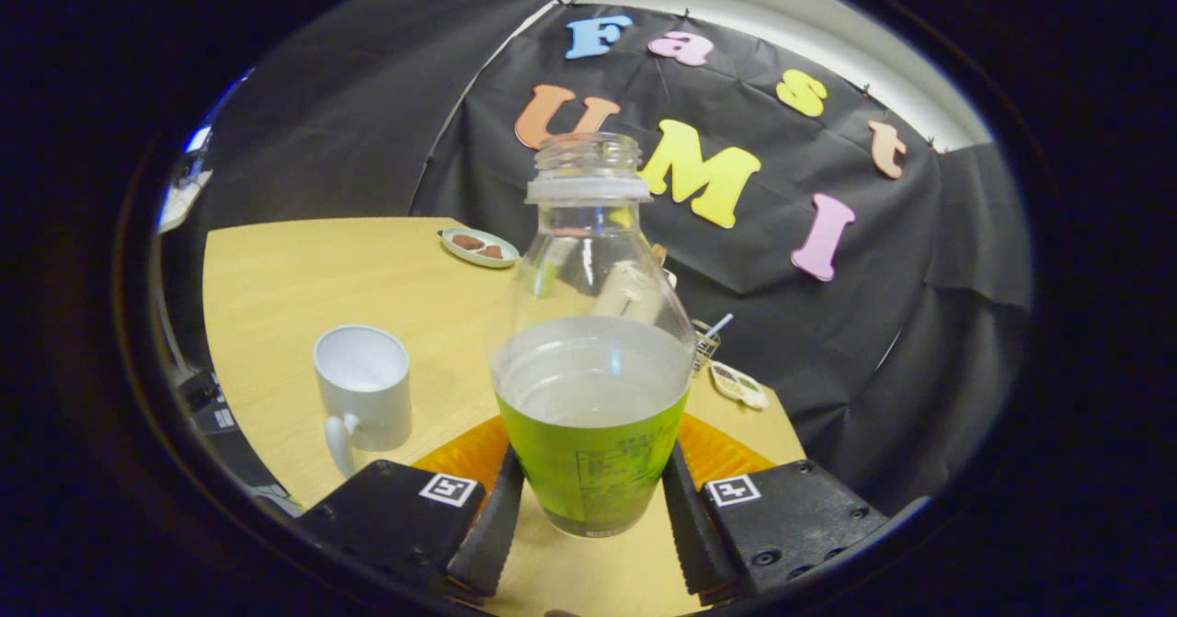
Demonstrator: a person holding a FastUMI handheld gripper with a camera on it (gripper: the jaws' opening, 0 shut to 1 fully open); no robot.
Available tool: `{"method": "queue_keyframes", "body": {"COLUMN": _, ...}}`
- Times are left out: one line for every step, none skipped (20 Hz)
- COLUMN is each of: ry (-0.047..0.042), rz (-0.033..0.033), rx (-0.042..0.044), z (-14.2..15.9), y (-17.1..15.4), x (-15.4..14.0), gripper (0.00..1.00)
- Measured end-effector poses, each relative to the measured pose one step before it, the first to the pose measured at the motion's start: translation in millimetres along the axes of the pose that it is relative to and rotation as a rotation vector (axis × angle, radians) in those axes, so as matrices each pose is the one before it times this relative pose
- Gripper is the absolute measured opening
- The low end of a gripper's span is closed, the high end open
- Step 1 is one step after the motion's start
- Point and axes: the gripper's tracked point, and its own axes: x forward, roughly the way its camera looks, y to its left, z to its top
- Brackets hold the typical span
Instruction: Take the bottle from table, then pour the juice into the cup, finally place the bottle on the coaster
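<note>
So the bottle point(593, 359) sits upright between the fingers, uncapped, clear liquid level with the top of its green label, and the gripper point(593, 516) looks clamped on its lower sides. The orange coaster point(726, 456) peeks out behind it; the white cup point(363, 387) is off to the left on the table point(303, 268). I'd keep it vertical while carrying, then tip slowly over the cup.

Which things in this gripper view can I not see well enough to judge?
- Coaster: the orange disc is mostly hidden behind the bottle and the fingers beside it.
- Grip: whether the gripper presses on the bottle cannot be told.
- Mug: its inside is hidden by its rim.
- Small dish: its contents are too small to name.
- Items behind the bottle: too small.
</note>
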Motion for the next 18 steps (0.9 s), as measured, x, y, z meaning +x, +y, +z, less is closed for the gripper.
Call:
{"method": "queue_keyframes", "body": {"ry": 0.00995, "rz": 0.00317, "rx": -0.01152, "z": 1.61, "y": -0.94, "x": -2.03, "gripper": 0.76}}
{"method": "queue_keyframes", "body": {"ry": 0.01098, "rz": 0.00486, "rx": -0.00534, "z": 1.56, "y": -1.19, "x": -1.93, "gripper": 0.76}}
{"method": "queue_keyframes", "body": {"ry": 0.00778, "rz": 0.00635, "rx": -0.00479, "z": 3.38, "y": -0.49, "x": -1.67, "gripper": 0.76}}
{"method": "queue_keyframes", "body": {"ry": 0.00666, "rz": 0.00085, "rx": -0.00665, "z": 3.25, "y": -0.4, "x": -1.65, "gripper": 0.76}}
{"method": "queue_keyframes", "body": {"ry": 0.00269, "rz": -0.00167, "rx": -0.02079, "z": 3.87, "y": 0.31, "x": -3.01, "gripper": 0.76}}
{"method": "queue_keyframes", "body": {"ry": -0.0043, "rz": -0.01108, "rx": -0.03078, "z": 3.05, "y": -0.15, "x": -0.92, "gripper": 0.76}}
{"method": "queue_keyframes", "body": {"ry": -0.00621, "rz": -0.02451, "rx": -0.04091, "z": 3.38, "y": -2.95, "x": -0.91, "gripper": 0.76}}
{"method": "queue_keyframes", "body": {"ry": -0.00212, "rz": -0.00607, "rx": -0.02933, "z": 1.58, "y": 0.97, "x": -0.58, "gripper": 0.76}}
{"method": "queue_keyframes", "body": {"ry": 0.00745, "rz": 0.00275, "rx": -0.01697, "z": -0.72, "y": 4.43, "x": 0.45, "gripper": 0.76}}
{"method": "queue_keyframes", "body": {"ry": 0.00702, "rz": 0.0021, "rx": -0.02909, "z": -2.37, "y": 3.93, "x": 1.03, "gripper": 0.76}}
{"method": "queue_keyframes", "body": {"ry": 0.01044, "rz": 0.00212, "rx": -0.03071, "z": 0.57, "y": 2.74, "x": -0.83, "gripper": 0.76}}
{"method": "queue_keyframes", "body": {"ry": 0.01322, "rz": 0.00014, "rx": -0.02822, "z": -2.05, "y": 1.32, "x": 2.34, "gripper": 0.76}}
{"method": "queue_keyframes", "body": {"ry": 0.00901, "rz": 0.0023, "rx": -0.0262, "z": -1.26, "y": 0.98, "x": 0.14, "gripper": 0.76}}
{"method": "queue_keyframes", "body": {"ry": 0.00811, "rz": -0.00245, "rx": -0.02825, "z": -0.74, "y": 2.12, "x": 2.71, "gripper": 0.76}}
{"method": "queue_keyframes", "body": {"ry": 0.005, "rz": -0.00617, "rx": -0.03211, "z": -0.68, "y": -0.91, "x": 1.45, "gripper": 0.76}}
{"method": "queue_keyframes", "body": {"ry": 0.00284, "rz": -0.00552, "rx": -0.03799, "z": -0.08, "y": 0.44, "x": 0.97, "gripper": 0.76}}
{"method": "queue_keyframes", "body": {"ry": 0.00243, "rz": -0.00682, "rx": -0.04283, "z": -0.12, "y": 0.41, "x": 1.94, "gripper": 0.77}}
{"method": "queue_keyframes", "body": {"ry": 0.00471, "rz": -0.00566, "rx": -0.04245, "z": -0.63, "y": 0.92, "x": 2.28, "gripper": 0.77}}
